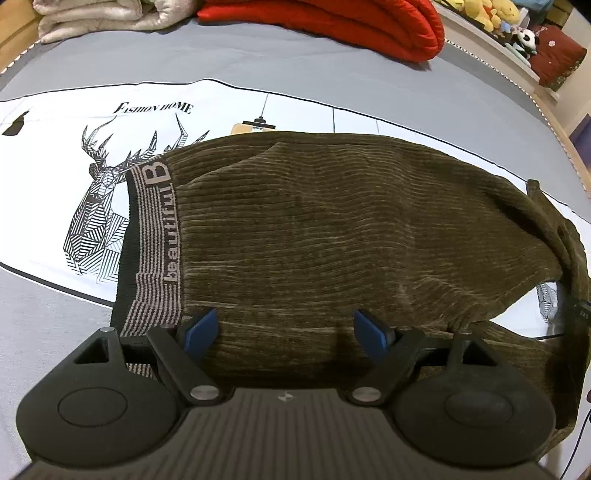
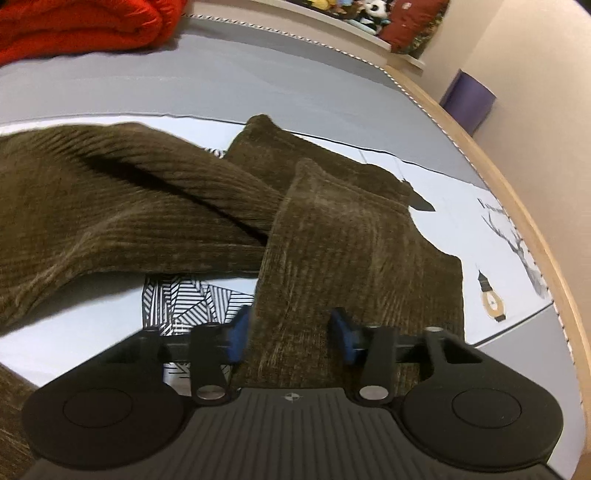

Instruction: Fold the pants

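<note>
Olive-brown ribbed pants (image 1: 325, 229) lie on the bed, with the striped grey waistband (image 1: 157, 236) printed "beautiful" at the left. My left gripper (image 1: 284, 332) is open over the near edge of the pants beside the waistband, its blue pads wide apart. In the right wrist view the pant legs (image 2: 351, 236) are bent back and lie across each other. My right gripper (image 2: 291, 336) is open, with its blue pads either side of a raised fold of one leg. I cannot tell if the pads touch the cloth.
The bed has a grey sheet with a white deer-print panel (image 1: 99, 192). A red quilt (image 1: 332, 26) and a pale blanket (image 1: 96, 18) lie at the far side. The wooden bed edge (image 2: 524, 206), a plush-toy shelf (image 1: 517, 29) and a purple bin (image 2: 469, 99) are to the right.
</note>
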Demonstrator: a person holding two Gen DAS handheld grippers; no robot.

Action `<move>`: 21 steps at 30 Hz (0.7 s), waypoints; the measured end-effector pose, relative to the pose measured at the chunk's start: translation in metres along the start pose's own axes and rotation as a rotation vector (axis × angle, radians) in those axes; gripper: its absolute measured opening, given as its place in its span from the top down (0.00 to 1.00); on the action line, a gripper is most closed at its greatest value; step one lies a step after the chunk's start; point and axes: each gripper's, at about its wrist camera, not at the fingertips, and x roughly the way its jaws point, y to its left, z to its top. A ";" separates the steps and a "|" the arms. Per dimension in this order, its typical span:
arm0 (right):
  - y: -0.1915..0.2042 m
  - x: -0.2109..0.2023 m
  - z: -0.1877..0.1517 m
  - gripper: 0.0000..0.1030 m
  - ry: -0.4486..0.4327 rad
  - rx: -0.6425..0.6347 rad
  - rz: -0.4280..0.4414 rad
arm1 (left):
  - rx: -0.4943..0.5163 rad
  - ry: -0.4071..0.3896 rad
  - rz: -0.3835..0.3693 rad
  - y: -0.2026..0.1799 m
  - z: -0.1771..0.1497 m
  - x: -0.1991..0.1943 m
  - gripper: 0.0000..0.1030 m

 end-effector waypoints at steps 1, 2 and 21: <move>-0.004 -0.002 0.000 0.79 0.000 0.016 0.010 | 0.001 0.000 -0.001 0.000 0.000 -0.001 0.18; -0.006 -0.004 0.001 0.87 -0.002 0.026 0.015 | 0.002 0.001 -0.003 0.000 -0.001 -0.001 0.18; -0.187 -0.117 -0.055 0.93 -0.054 0.442 0.102 | -0.025 -0.056 -0.034 0.035 -0.009 -0.039 0.18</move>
